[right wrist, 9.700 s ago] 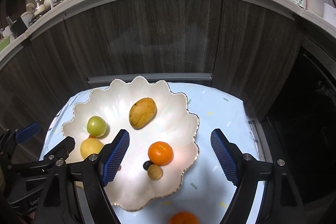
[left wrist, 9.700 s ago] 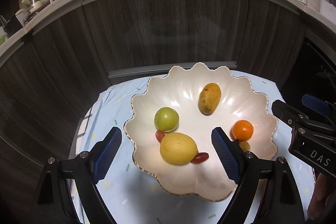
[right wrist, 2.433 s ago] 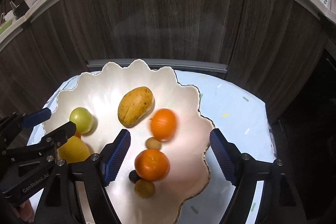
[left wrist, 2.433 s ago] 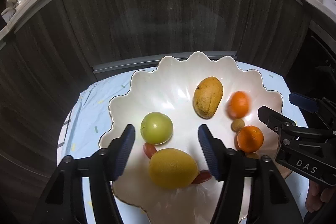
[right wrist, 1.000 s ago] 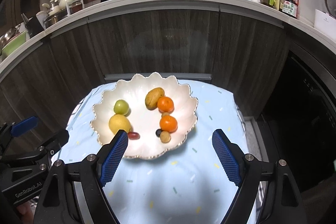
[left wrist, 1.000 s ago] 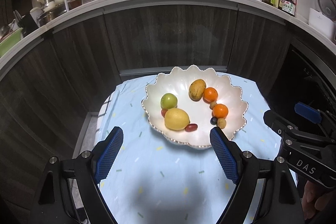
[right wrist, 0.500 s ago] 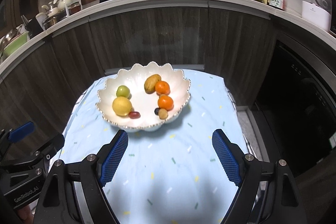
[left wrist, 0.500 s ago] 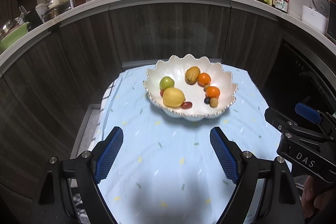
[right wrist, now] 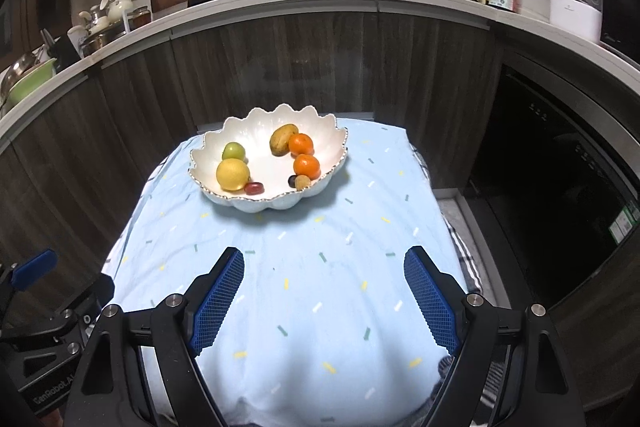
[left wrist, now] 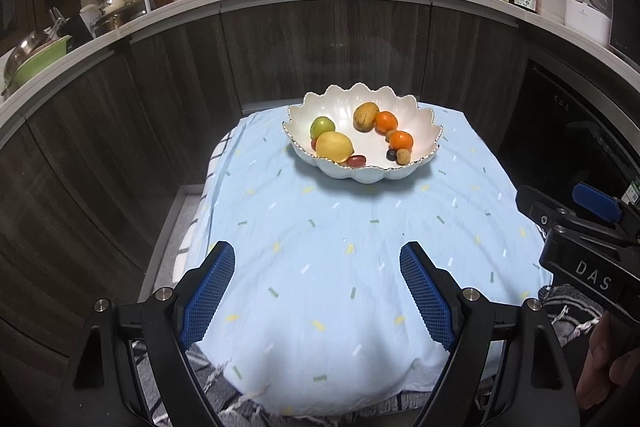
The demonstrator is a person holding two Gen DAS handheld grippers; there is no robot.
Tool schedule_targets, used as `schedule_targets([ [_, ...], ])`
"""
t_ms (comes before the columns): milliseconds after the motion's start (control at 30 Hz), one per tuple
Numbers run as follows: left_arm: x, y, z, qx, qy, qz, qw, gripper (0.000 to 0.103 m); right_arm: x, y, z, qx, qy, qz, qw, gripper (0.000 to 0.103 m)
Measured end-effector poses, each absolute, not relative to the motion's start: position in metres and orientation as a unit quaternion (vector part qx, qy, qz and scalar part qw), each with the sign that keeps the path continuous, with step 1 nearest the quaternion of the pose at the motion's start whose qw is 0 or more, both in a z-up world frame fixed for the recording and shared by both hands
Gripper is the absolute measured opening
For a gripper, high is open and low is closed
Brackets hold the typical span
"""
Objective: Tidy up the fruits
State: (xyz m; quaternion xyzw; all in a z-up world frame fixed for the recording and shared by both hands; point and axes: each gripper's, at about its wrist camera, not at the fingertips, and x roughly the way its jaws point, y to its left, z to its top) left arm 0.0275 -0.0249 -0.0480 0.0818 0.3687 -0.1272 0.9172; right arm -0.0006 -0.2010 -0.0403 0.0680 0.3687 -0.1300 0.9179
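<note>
Both grippers have backed well away from the white scalloped ceramic bowl (left wrist: pixel 362 173) since a second ago; it now sits far off at 12 o'clock on the light blue speckled cloth (left wrist: pixel 340 267). Left gripper (left wrist: pixel 316 291) jaws spread wide, holding nothing. Right gripper (right wrist: pixel 322 293) same: apart, empty. All fruit is in the bowl: yellow lemon (left wrist: pixel 334 147) at 8 o'clock, green round fruit (left wrist: pixel 322 126) behind it, brownish-yellow oblong mango (left wrist: pixel 365 116) at 12 with its long axis running 1-to-7, two orange tangerines (left wrist: pixel 386 121) stacked along 2–3 o'clock, small red, dark and tan fruits near the front rim.
</note>
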Motion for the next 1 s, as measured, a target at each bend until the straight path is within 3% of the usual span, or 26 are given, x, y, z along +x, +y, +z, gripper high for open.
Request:
schedule_targets([
  [1000, -0.052, 0.014, -0.025, 0.062, 0.331, -0.093, 0.937, 0.085, -0.082, -0.178, -0.021, 0.076, 0.346, -0.145, 0.924, 0.083],
])
